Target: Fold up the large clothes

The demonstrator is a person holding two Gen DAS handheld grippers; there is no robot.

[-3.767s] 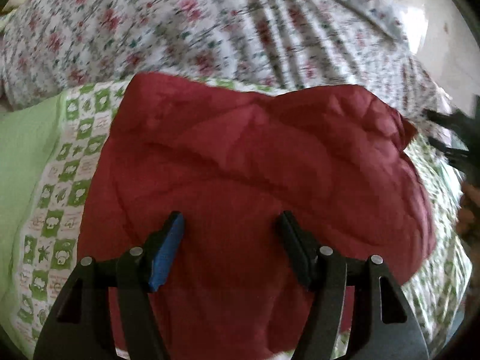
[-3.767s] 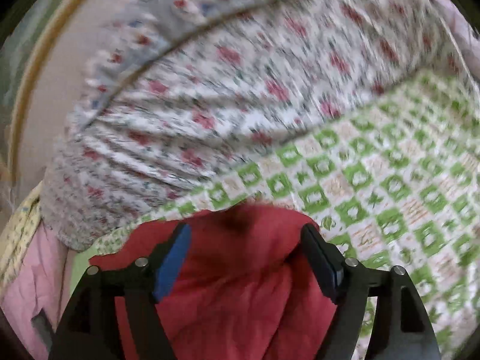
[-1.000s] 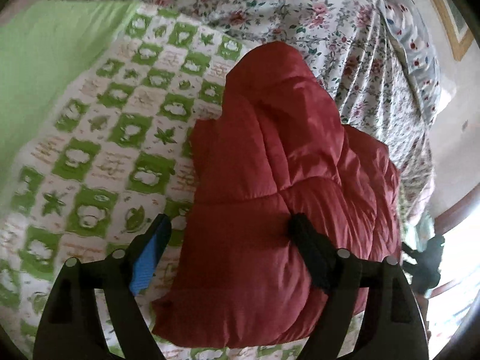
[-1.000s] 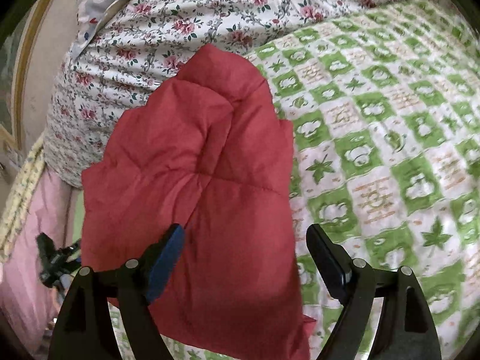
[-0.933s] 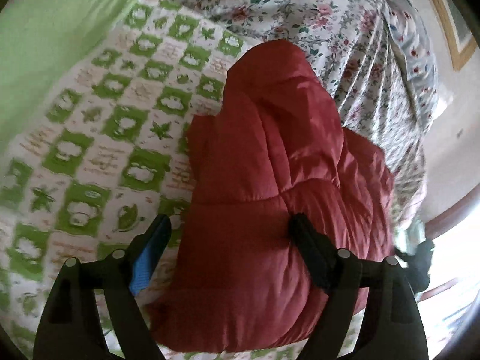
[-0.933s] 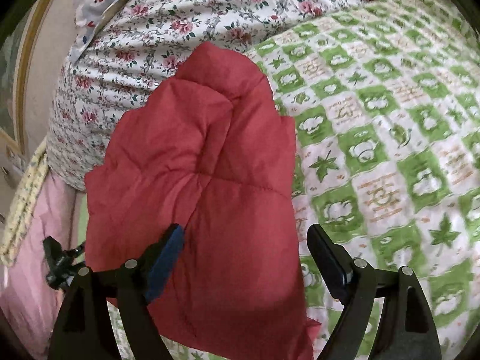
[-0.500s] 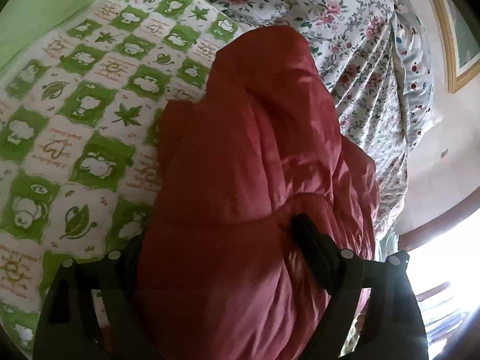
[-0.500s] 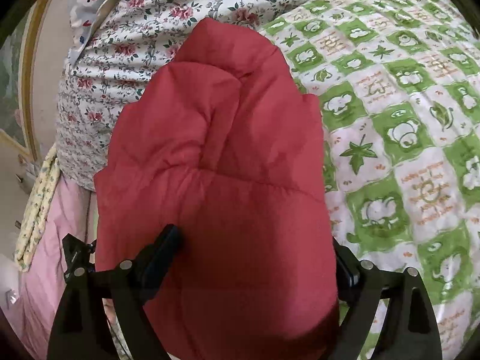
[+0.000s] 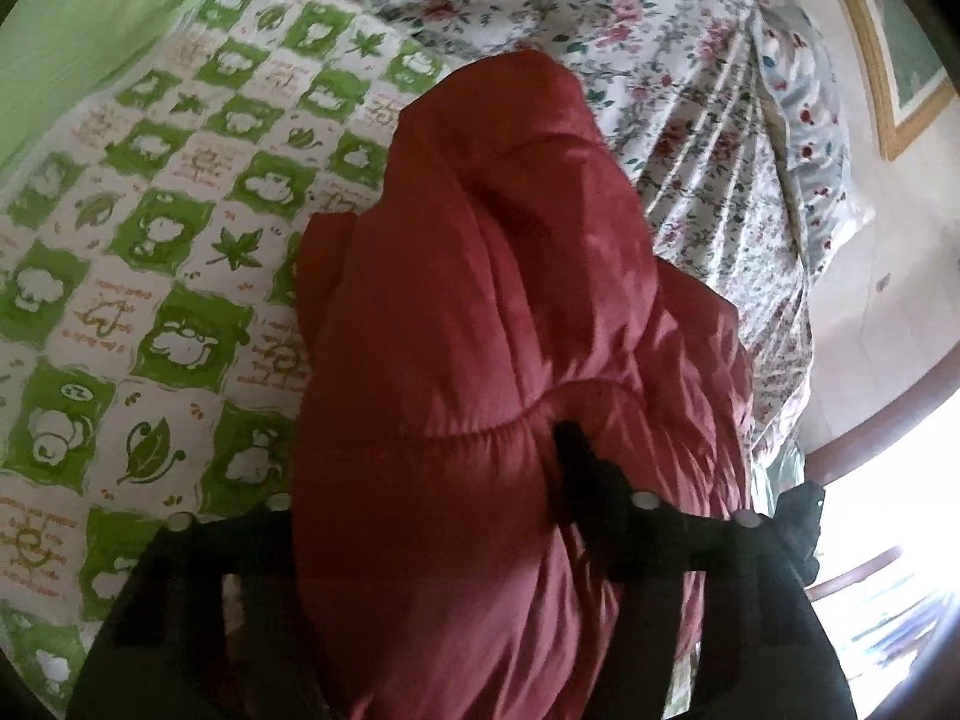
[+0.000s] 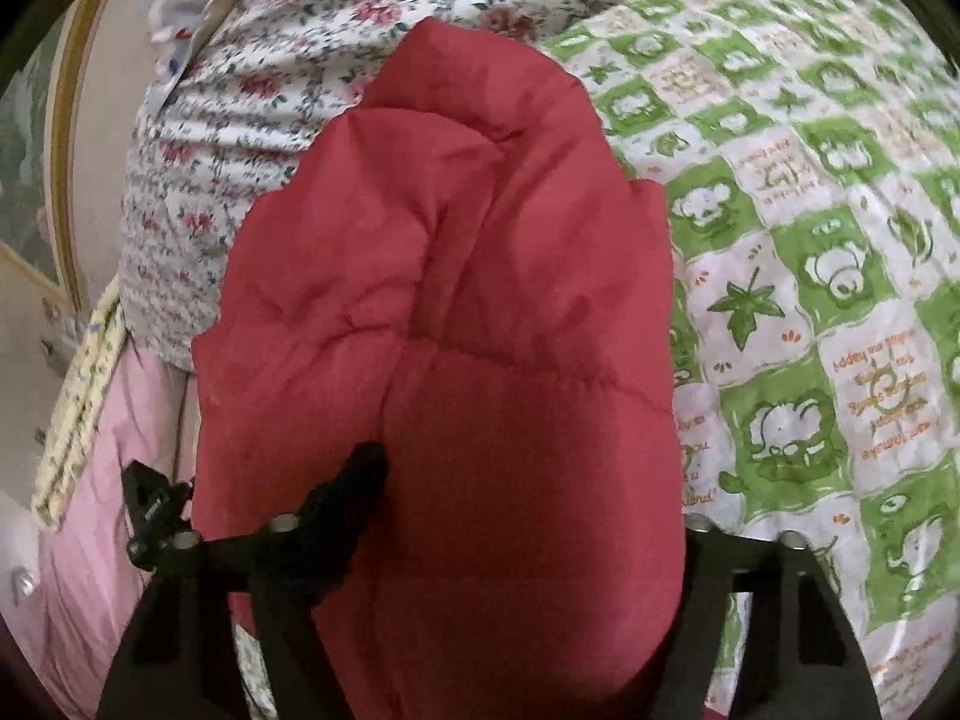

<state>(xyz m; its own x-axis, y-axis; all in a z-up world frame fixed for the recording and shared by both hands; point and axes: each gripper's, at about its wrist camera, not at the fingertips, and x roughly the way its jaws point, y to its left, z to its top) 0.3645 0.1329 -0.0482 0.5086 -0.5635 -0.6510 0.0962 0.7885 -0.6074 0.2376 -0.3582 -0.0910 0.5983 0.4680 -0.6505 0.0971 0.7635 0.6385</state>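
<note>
A red quilted puffer jacket (image 9: pixel 480 330) lies folded into a thick bundle on a green-and-white checked bed cover (image 9: pixel 150 240). It also shows in the right wrist view (image 10: pixel 468 312). My left gripper (image 9: pixel 432 480) straddles the near end of the bundle with its jaws wide. The left finger is hidden under the fabric and the right finger (image 9: pixel 576 456) presses on top. My right gripper (image 10: pixel 528 492) straddles the same end from the other side. Its left finger (image 10: pixel 360 480) rests on the fabric and its right finger is hidden behind the bundle.
A floral quilt (image 9: pixel 690 90) is heaped at the head of the bed, also in the right wrist view (image 10: pixel 270 60). Pink bedding (image 10: pixel 102 510) hangs at the bed's edge. A bright window (image 9: pixel 888 510) and a framed picture (image 9: pixel 888 60) are on the wall side.
Both grippers have moved forward and down onto the near end of the jacket bundle. The fabric now bulges up between the fingers and hides one finger of each gripper.
</note>
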